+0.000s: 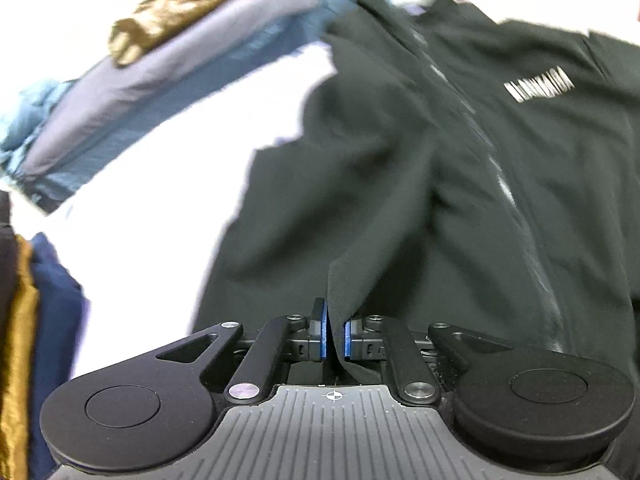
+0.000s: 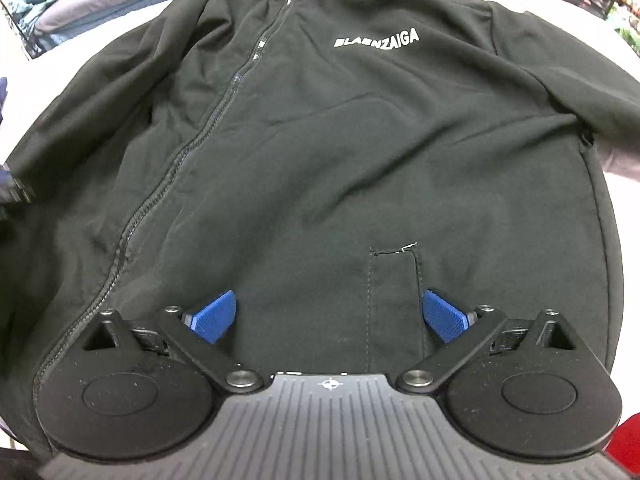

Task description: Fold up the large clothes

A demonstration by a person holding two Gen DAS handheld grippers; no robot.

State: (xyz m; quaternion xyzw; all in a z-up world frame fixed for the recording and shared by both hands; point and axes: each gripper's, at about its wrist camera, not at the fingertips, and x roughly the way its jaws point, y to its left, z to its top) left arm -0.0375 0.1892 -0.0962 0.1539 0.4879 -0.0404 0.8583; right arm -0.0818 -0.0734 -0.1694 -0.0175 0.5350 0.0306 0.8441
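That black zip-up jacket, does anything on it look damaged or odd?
Yes. On the black zip-up jacket, a loose thread sticks out of the stitching atop the sewn rectangle near the hem, just beyond the open right tool.

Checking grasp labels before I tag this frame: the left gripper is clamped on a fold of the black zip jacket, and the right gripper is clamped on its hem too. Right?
Not quite. The left gripper does pinch the black jacket, but the right gripper is open, its blue pads spread over the hem, gripping nothing. The right wrist view shows this.

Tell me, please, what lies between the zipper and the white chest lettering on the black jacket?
Only plain black fabric of the jacket: the right wrist view shows nothing between the zipper and the lettering.
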